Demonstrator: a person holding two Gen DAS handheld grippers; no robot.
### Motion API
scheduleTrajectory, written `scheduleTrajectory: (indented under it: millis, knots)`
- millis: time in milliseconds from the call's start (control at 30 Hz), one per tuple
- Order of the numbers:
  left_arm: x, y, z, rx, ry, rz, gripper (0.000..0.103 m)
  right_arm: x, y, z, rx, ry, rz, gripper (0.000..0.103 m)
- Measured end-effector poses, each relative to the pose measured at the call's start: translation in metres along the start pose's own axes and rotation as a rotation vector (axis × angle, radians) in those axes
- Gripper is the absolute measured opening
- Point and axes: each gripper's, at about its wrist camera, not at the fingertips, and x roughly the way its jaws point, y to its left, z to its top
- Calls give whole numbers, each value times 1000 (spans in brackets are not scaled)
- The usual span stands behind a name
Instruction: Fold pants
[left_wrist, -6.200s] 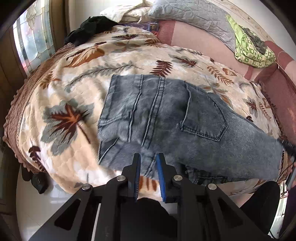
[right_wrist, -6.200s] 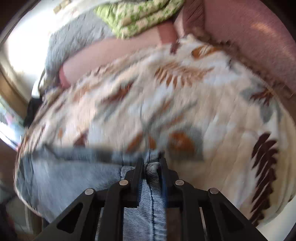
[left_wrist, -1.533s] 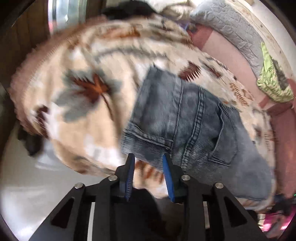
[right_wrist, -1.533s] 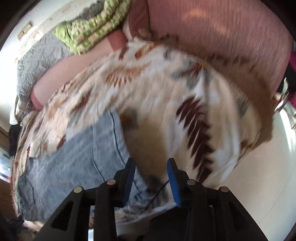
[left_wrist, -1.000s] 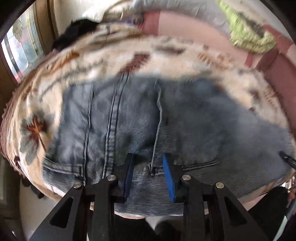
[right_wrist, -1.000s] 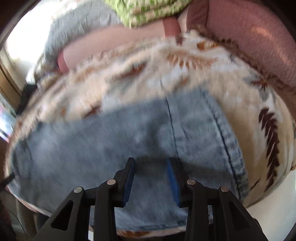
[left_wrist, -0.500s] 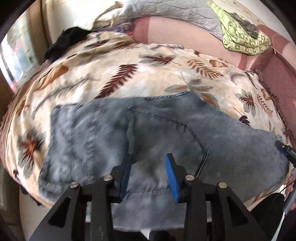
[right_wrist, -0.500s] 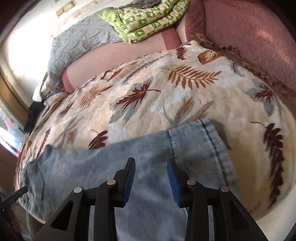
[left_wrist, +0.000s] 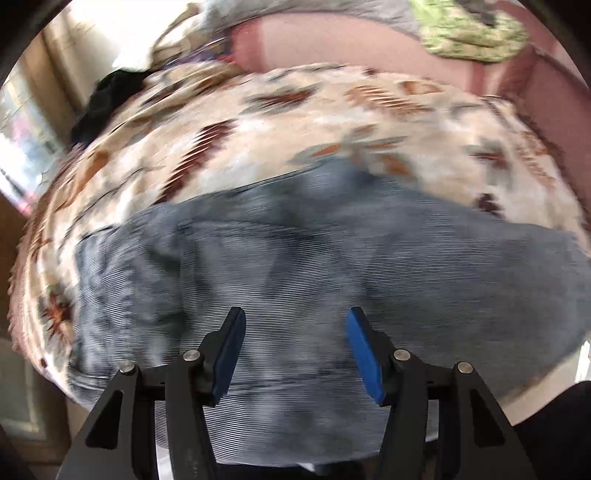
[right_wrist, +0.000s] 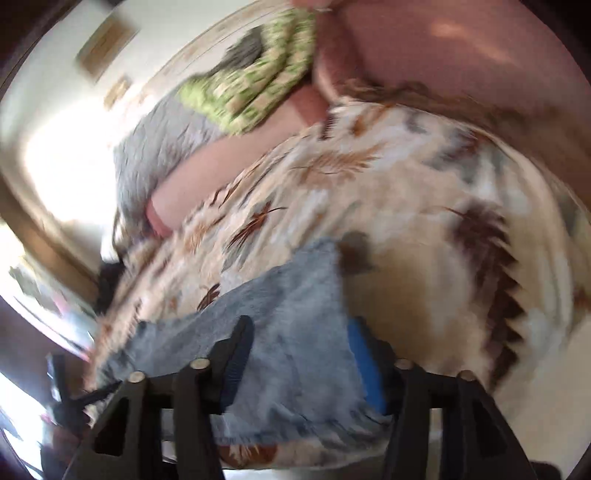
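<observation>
The grey-blue denim pants (left_wrist: 303, 266) lie folded flat on the leaf-print bedspread (left_wrist: 295, 122), near its front edge. My left gripper (left_wrist: 293, 332) is open and empty, its blue pads spread wide just above the seat part of the pants. In the right wrist view the leg end of the pants (right_wrist: 291, 332) lies under my right gripper (right_wrist: 299, 339), which is open and empty. Both views are blurred by motion.
A pink headboard or cushion (left_wrist: 332, 40) runs along the far side, with a green patterned cloth (left_wrist: 469, 29) and a grey quilt (right_wrist: 159, 147) on it. A black garment (left_wrist: 107, 99) lies at the far left corner. The floor shows beyond the bed's front edge.
Both grippers have let go of the pants and opened wider. They have swung over the folded pants, the right one turning toward the leg end; the pants now lie flat.
</observation>
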Motion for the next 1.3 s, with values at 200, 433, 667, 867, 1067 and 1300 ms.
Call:
scheduleTrajectory:
  millis: [200,433,667,867,1067,1300]
  knots:
    - [-10,-75,7,149,-10,-141,59,-8,-66,-14,267,46,115,60]
    - [-3,-149,12,250,2,-224,59,-2,-87,-17,335,66,226,60]
    - [9,-216,14,325,22,-237,59,16,-80,-8,331,83,274,63]
    - [41,-263,2,445,65,-159,72,31,-76,-6,297,115,221,63]
    - [20,-254,2,466,94,-214,72,48,-71,8,271,135,249,68]
    - [-1,-212,6,365,64,-223,72,75,-43,17,175,212,290,70]
